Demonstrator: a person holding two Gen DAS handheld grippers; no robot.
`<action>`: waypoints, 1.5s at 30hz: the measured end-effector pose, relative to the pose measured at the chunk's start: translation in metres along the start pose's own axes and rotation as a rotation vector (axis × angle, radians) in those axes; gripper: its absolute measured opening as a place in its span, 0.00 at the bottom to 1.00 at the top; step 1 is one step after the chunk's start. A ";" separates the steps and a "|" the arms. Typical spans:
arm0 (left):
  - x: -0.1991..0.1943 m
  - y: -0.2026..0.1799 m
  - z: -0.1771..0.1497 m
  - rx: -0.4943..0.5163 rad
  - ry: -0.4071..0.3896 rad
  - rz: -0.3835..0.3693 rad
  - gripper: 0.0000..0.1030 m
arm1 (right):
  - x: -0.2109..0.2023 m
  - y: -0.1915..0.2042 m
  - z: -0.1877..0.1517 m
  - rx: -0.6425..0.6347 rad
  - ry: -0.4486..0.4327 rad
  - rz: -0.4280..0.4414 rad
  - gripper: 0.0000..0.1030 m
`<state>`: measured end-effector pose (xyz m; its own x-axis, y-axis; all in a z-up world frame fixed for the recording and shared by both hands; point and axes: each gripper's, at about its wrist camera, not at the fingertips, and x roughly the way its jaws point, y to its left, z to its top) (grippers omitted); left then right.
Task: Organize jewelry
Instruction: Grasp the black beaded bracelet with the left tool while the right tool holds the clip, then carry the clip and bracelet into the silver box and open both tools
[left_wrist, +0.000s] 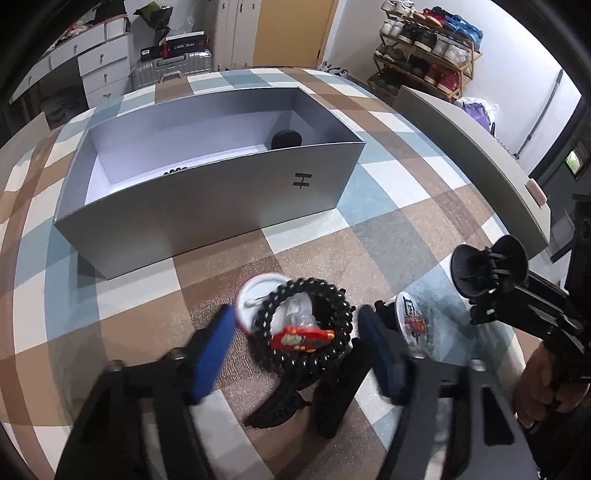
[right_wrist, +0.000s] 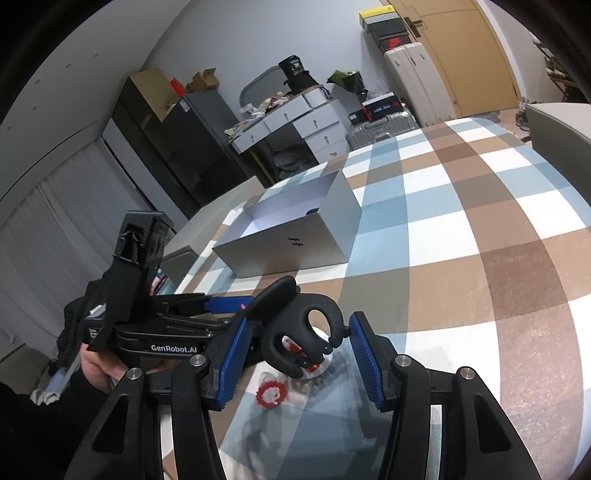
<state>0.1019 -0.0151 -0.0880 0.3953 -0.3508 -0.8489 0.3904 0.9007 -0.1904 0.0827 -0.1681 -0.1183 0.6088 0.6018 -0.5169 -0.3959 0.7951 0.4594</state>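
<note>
**Worktop** (left_wrist: 406, 236): covered in a blue, brown and white checked cloth.

**Open grey cardboard box** (left_wrist: 207, 199): stands on the far side of the worktop and bears a dark mark on its near wall. A black round object (left_wrist: 286, 140) lies in its far right corner. A short row of dark beads (left_wrist: 175, 170) shows just above the near wall.

**Left tool** (left_wrist: 299, 343): pointed steeply down at the near pile. Its blue pads (left_wrist: 218, 350) are spread to either side of the pile, and no pad visibly presses on anything.

**Near pile, between those pads:**
- Black coiled plastic hair ring (left_wrist: 332, 295).
- Red and yellow clip (left_wrist: 301, 338), lying across the ring.
- Clear plastic piece (left_wrist: 299, 310), inside the ring.
- White round badge with a red rim (left_wrist: 251, 299), partly under the ring on its left.

**Round printed badge** (left_wrist: 412, 325): lies just right of the pile, beside the right-hand pad.

**Right tool** (right_wrist: 301, 343): pinches a black plastic claw hair clip (right_wrist: 306, 325) between its ribbed blue pads. The clip is held above the worktop, to the right of the pile.

**Small red toothed ring** (right_wrist: 271, 393): lies on the cloth below the claw clip.

**Hand** (left_wrist: 535, 387): grips the right tool's handle.
</note>
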 end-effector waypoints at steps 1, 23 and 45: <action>0.000 0.001 0.001 0.001 0.004 -0.007 0.47 | 0.000 0.000 0.000 0.000 -0.001 -0.002 0.52; -0.028 -0.008 0.002 0.023 -0.071 0.038 0.40 | -0.001 0.006 -0.001 -0.007 -0.006 -0.016 0.52; -0.073 0.029 0.032 -0.082 -0.242 0.068 0.40 | 0.020 0.056 0.074 -0.150 -0.063 0.065 0.52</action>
<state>0.1111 0.0285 -0.0152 0.6096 -0.3308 -0.7204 0.2915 0.9387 -0.1843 0.1240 -0.1172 -0.0498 0.6187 0.6502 -0.4410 -0.5314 0.7597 0.3747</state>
